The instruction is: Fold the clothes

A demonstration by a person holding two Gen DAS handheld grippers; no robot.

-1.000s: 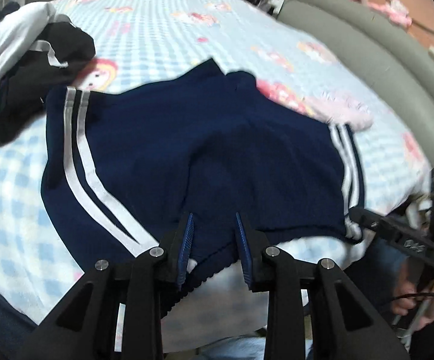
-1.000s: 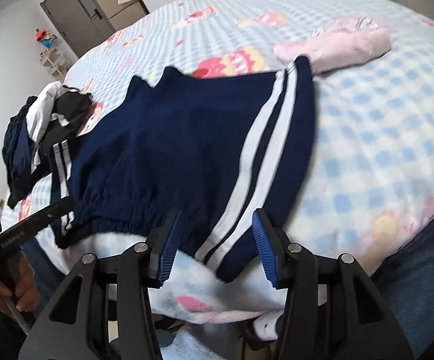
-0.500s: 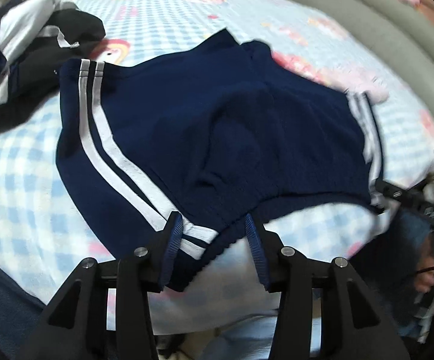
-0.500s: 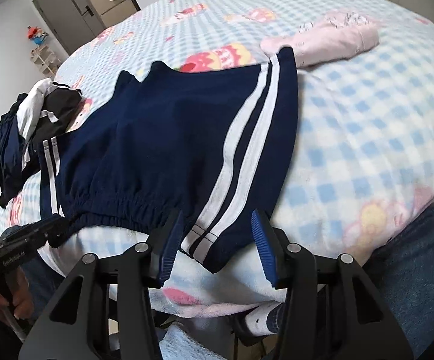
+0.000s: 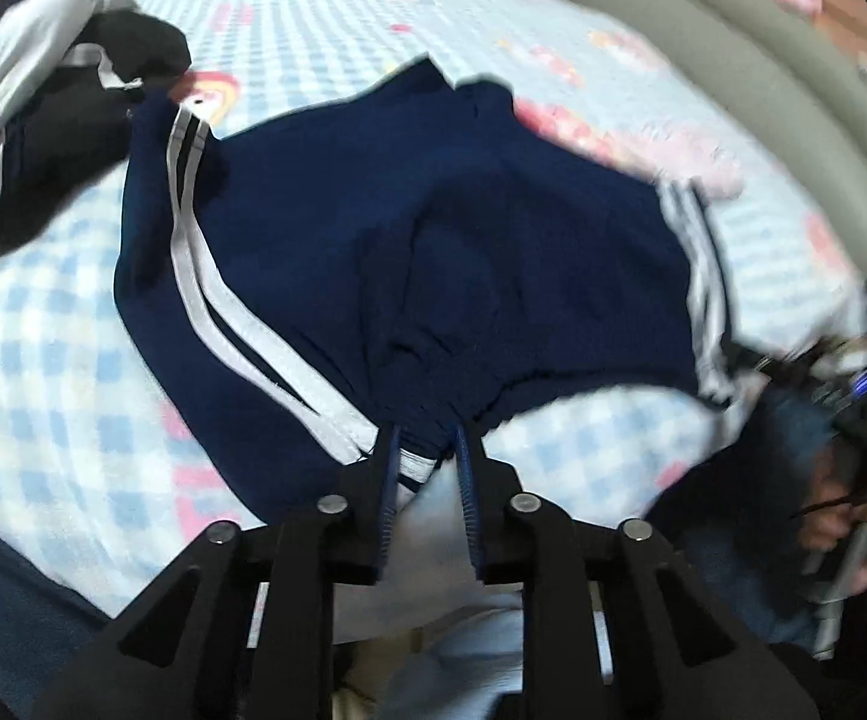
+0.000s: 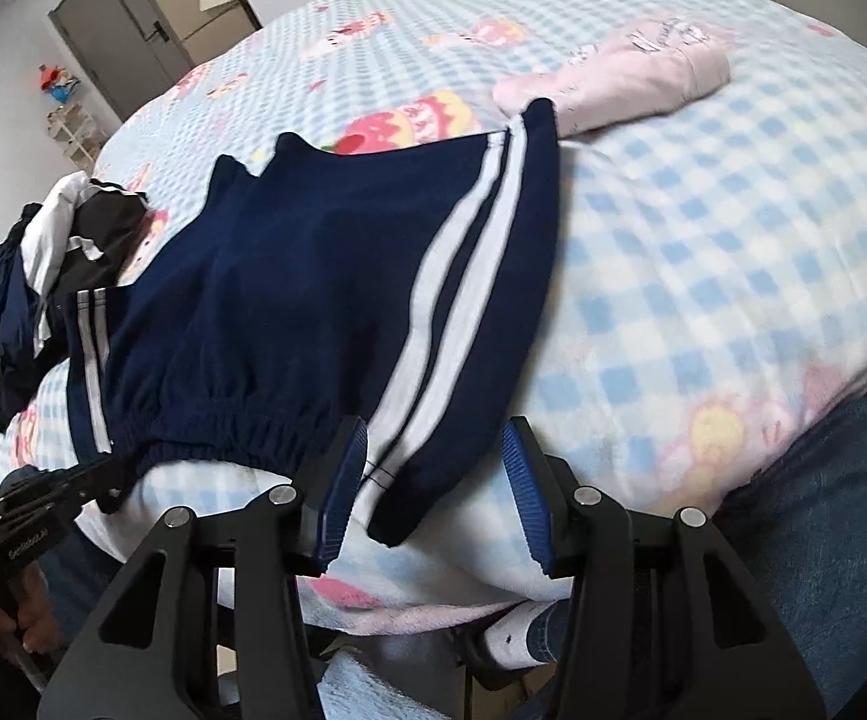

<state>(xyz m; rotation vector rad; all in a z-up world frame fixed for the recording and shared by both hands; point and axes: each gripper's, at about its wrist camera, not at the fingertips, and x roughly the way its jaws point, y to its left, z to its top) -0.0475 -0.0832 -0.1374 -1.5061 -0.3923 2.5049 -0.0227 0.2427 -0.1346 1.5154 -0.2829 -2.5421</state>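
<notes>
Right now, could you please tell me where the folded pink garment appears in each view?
Left wrist view: upper right, a blurred pink garment beyond the navy shorts' far right corner.
Right wrist view: top right, beside the shorts' striped far corner.
Shared landmark: the shorts' white side stripes.

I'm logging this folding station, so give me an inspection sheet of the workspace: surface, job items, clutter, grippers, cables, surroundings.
Surface: bed blanket, blue check with cartoon prints.
Job's things: navy shorts with white side stripes, spread flat, waistband at the near edge.
Clutter: pink garment at the shorts' far corner; pile of dark and white clothes on the left.
Grippers: left gripper pinching the waistband corner; right gripper open around the other corner.
Cables: thin dark cable near the person's hand.
Surroundings: grey door, shelves, grey headboard.
</notes>
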